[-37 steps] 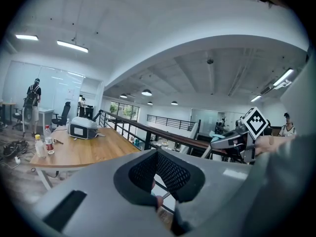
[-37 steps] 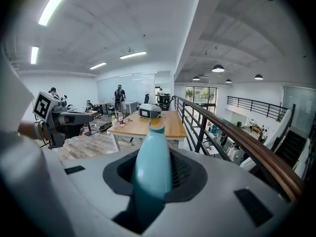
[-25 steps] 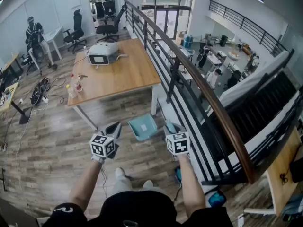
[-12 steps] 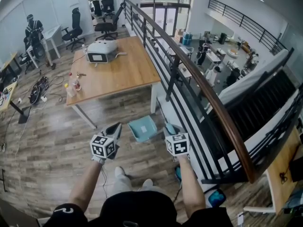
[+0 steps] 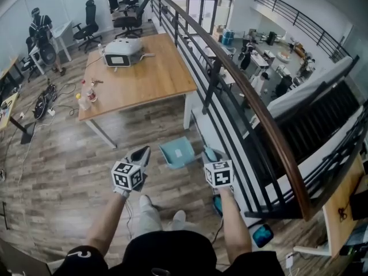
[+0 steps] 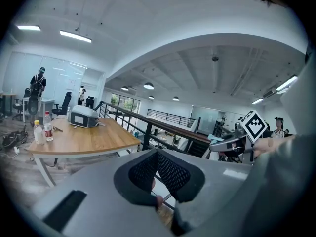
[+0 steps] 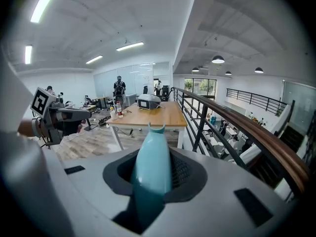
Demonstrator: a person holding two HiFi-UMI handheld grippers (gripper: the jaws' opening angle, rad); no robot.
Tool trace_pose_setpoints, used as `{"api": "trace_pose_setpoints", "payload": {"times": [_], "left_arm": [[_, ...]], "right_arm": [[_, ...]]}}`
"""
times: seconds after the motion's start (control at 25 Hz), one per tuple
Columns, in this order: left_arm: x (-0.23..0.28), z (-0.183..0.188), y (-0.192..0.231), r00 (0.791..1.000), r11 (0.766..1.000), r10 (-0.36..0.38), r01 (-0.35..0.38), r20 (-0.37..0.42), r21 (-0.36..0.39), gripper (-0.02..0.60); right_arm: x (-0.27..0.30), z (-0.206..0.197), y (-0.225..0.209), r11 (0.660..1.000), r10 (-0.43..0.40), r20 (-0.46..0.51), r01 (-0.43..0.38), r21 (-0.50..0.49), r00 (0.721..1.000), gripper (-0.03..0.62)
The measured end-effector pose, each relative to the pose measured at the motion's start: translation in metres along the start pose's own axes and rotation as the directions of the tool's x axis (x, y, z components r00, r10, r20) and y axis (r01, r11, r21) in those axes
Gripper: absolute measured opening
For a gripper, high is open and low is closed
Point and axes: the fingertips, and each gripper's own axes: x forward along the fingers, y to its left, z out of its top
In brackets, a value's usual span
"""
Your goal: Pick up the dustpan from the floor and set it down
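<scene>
Open floor lies left; the table ahead and railing right block passage.

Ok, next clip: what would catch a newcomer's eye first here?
The teal dustpan, low in the middle of the head view, with its handle clamped in the jaws of the right gripper. Just right of it, a dark railing with a wooden top rail runs up the picture. A wooden table stands beyond the dustpan, left of the railing.
</scene>
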Motion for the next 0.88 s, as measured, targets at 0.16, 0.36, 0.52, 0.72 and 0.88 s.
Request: {"api": "trace_pose_setpoints", "payload": {"times": [0.16,0.36,0.52,0.72,0.88], "left_arm": [[0.004,-0.013,0.009,1.0,1.0,0.0,0.0,-0.015,-0.023,-0.005],[0.006,-0.025,0.028,0.999,0.999,0.013,-0.014,-0.032,-0.048,-0.005],[0.013,-0.04,0.045,0.998,0.998,0.022,-0.025,-0.053,-0.062,-0.005],[0.02,-0.062,0.061,0.996,0.997,0.011,-0.018,-0.088,-0.081,-0.005],[0.036,-0.077,0.071,0.994,0.997,-0.007,-0.002,-0.11,-0.08,-0.005]], "right_arm": [[0.011,-0.018,0.0,1.0,-0.006,-0.052,0.006,0.006,0.999,0.089],[0.028,-0.03,0.003,1.0,-0.014,-0.092,0.015,0.003,0.996,0.089],[0.047,-0.043,-0.002,0.999,-0.037,-0.105,0.038,0.01,0.994,0.089],[0.071,-0.056,-0.008,0.998,-0.058,-0.119,0.062,0.033,0.991,0.089],[0.094,-0.069,-0.017,0.994,-0.079,-0.13,0.087,0.059,0.988,0.089]]}}
